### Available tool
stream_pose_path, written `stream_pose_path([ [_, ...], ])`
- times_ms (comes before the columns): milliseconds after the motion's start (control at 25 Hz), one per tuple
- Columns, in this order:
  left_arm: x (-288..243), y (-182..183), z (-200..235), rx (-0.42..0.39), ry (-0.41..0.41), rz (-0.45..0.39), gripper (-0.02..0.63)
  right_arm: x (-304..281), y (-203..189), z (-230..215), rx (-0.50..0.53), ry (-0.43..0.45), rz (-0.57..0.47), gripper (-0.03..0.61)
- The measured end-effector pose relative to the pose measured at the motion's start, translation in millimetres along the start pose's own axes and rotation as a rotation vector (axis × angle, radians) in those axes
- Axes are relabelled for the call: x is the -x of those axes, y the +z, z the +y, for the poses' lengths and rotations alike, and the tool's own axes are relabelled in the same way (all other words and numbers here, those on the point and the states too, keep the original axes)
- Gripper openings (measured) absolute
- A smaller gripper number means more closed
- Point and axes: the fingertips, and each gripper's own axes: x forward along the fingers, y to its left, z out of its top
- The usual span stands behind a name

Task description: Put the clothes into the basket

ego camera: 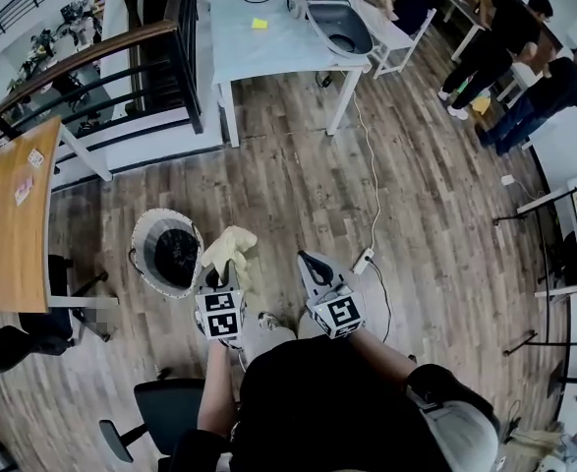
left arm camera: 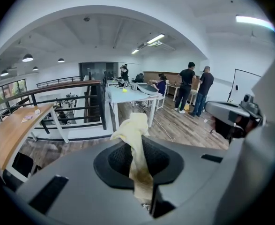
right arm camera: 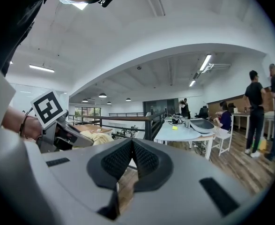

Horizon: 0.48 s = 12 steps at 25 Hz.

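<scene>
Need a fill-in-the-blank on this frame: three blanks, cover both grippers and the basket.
1. The left gripper has its jaws shut on a pale yellow ____.
2. The right gripper has its jaws together and holds ____.
3. The basket stands on the wooden ____, left of both grippers in the head view.
Missing words: cloth; nothing; floor.

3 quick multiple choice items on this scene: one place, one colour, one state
1. Where is the basket? A on a sofa; B on the wood floor; C on a shelf.
2. The cloth in the left tongs is: A red; B black; C pale yellow.
3. The right tongs are: A shut, empty; B shut on the cloth; C wide open.
Key: B, it stands on the floorboards; C, the head view and the left gripper view both show it; A, the jaws meet with nothing between.
</scene>
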Motion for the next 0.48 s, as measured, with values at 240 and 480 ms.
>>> stream_pose_path([
  [240, -0.1, 14.5, 46.3, 0.044, 0.067, -0.02, 0.046, -40.6, 12.0, 13.2, 0.007, 0.056, -0.006, 0.008],
  [480, -14.4, 23.1, 85.4, 0.088, 0.128, -0.001, 0.046, -96.6, 6.3, 27.5, 0.002, 0.153, 0.02, 0.008],
])
